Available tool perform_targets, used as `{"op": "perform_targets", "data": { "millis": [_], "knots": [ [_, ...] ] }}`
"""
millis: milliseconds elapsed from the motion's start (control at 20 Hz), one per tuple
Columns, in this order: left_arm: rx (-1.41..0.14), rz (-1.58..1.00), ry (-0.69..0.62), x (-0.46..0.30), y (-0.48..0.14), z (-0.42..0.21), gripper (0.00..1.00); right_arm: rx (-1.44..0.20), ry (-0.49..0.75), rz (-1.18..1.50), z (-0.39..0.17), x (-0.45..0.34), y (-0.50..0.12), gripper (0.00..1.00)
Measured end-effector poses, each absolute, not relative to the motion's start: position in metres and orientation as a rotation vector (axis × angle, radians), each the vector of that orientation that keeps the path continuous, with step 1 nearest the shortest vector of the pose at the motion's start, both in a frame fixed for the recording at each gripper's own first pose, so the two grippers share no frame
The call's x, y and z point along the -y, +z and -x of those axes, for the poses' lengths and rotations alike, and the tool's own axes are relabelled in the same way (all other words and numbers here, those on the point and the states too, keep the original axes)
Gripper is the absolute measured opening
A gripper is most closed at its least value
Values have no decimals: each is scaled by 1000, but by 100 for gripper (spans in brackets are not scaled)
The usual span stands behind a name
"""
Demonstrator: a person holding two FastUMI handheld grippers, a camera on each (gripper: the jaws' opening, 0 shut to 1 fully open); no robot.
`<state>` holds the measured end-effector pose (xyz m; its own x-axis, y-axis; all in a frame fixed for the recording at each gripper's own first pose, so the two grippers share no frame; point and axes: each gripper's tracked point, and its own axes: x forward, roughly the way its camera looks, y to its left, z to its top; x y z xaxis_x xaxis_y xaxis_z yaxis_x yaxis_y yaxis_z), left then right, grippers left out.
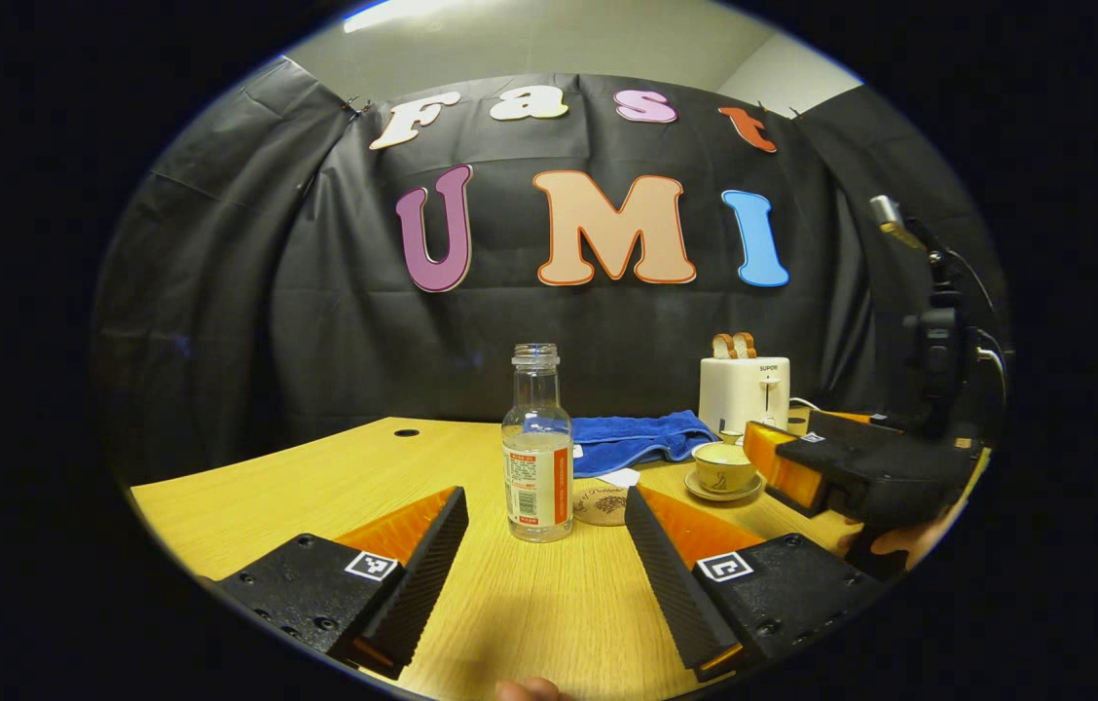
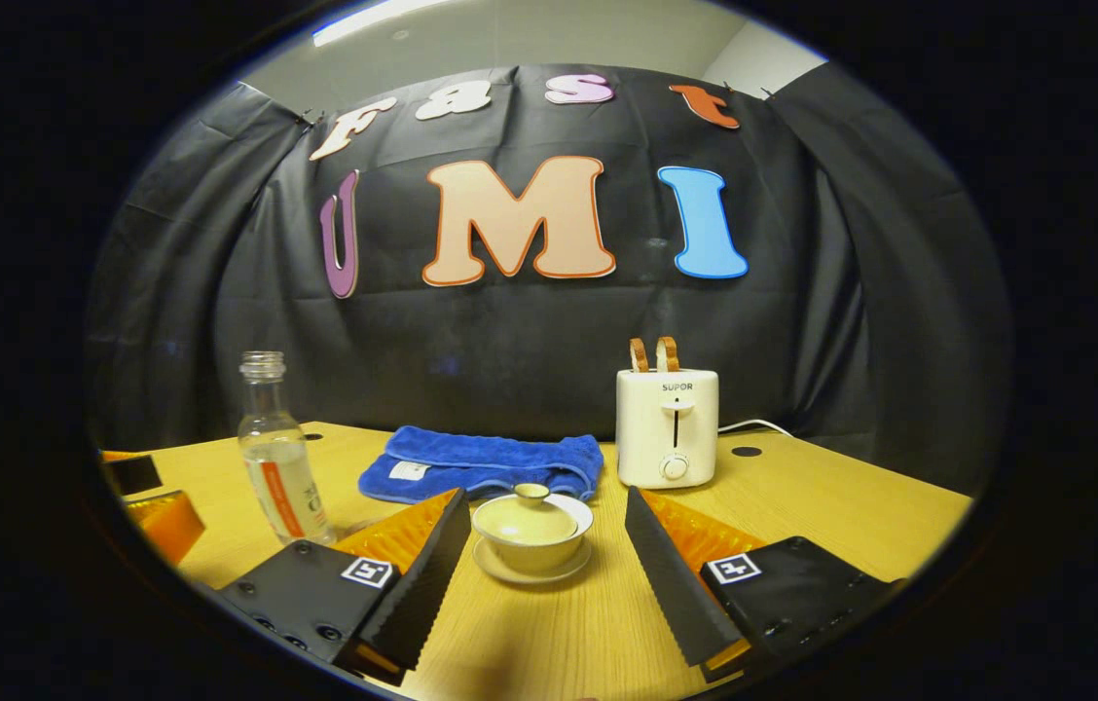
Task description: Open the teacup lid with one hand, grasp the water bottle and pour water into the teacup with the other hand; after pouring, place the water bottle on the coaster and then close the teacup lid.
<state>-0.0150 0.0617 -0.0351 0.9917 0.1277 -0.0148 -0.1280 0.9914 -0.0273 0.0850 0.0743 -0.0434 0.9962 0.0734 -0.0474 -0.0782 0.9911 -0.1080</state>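
The left gripper has its jaws wide open and holds nothing. The water bottle stands upright on the wooden surface, just ahead of the gap between those jaws, with no cap on. The coaster lies right beside the bottle.

The right gripper also has its jaws wide open. The teacup sits on its saucer between them, not touched, and the lid is on it.
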Motion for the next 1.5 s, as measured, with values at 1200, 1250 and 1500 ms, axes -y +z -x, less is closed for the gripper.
{"op": "perform_targets", "data": {
  "millis": [1200, 1250, 1500],
  "knots": [
    [-15, 29, 127, -60, -35, 18, 95, -223, 199, 122, -178, -103, -80, 56],
    [-16, 29, 127, -60, -35, 18, 95, -219, 212, 127, -175, -104, -75, 49],
    [-16, 29, 126, -60, -34, 17, 95, -220, 200, 125, -180, -103, -80, 34]
  ]
}}
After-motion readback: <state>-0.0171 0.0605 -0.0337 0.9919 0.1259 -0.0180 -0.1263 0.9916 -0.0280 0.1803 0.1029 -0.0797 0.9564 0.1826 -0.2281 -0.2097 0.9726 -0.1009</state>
